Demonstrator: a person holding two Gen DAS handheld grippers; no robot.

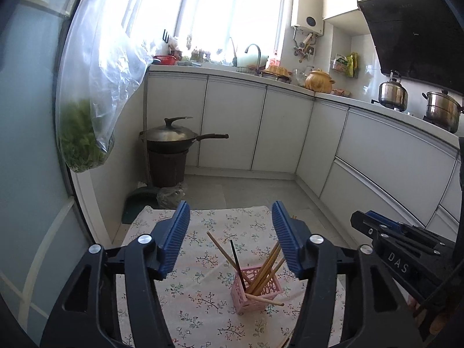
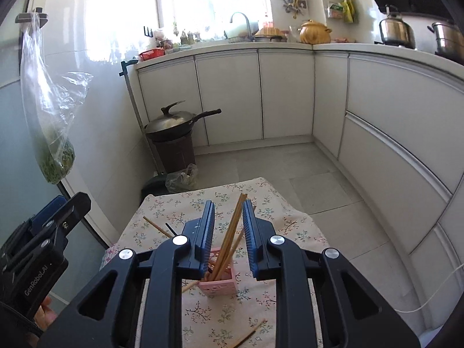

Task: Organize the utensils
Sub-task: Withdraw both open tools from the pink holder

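White cabinets (image 1: 232,121) are lining the kitchen, and a wok (image 1: 171,136) is sitting on a dark bin. A floral cloth is covering the surface (image 1: 200,313). A pink holder (image 1: 256,290) is standing on it, holding chopsticks (image 1: 268,264). The left gripper (image 1: 229,232) is hovering with fingers spread wide; the right gripper (image 2: 229,226) is hanging partly open around upright chopsticks.

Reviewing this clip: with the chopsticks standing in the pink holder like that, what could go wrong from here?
1. The pink holder is small and its chopsticks lean outward; a nudge from the right gripper, whose open fingers flank them, may tip it.
2. One chopstick pokes out through the holder's side and could slide out.
3. A loose chopstick near the table edge may roll off.
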